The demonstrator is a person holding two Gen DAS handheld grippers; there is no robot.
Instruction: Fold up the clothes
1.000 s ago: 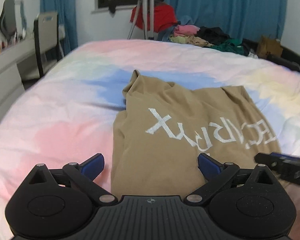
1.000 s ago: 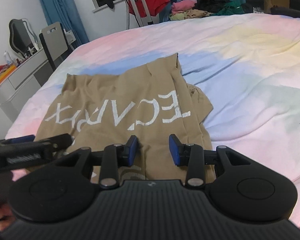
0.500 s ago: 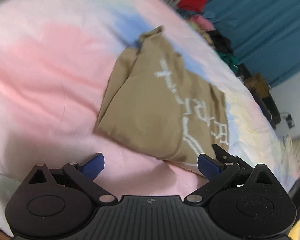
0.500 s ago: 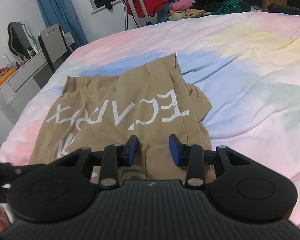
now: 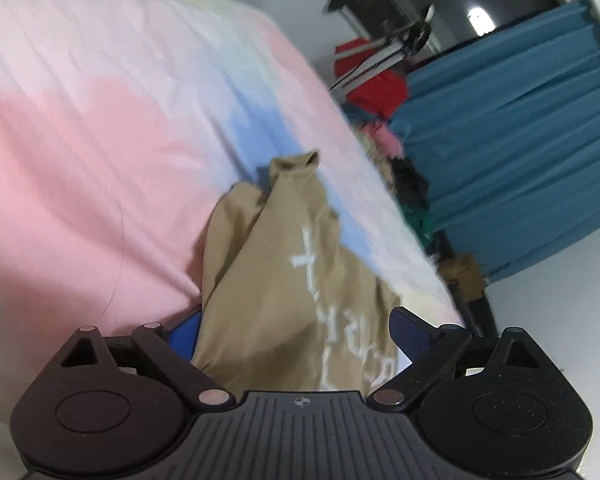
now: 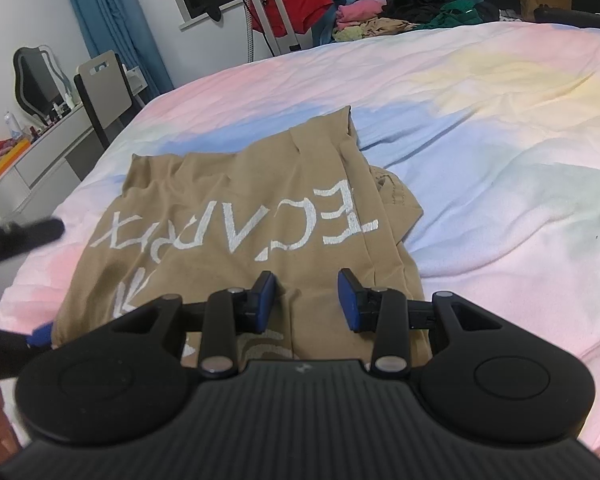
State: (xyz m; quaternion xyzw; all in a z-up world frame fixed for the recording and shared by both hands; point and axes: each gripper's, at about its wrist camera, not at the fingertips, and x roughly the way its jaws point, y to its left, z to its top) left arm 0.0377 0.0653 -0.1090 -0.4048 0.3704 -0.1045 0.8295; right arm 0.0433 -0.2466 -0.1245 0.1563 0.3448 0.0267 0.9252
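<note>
Bed (image 6: 500, 128), pastel pink-blue-yellow cover; tan shirt (image 6: 236, 216) with white lettering lying on it.

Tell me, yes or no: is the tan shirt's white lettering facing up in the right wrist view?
Yes, the white lettering shows on the top face of the tan shirt, spread over the bedspread.

White upside-down "TECVARPX" on tan shirt (image 6: 236, 216)

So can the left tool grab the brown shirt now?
Probably yes. The left tool is open around the brown shirt's near edge, its jaws just closing a little, with nothing in the way.
</note>
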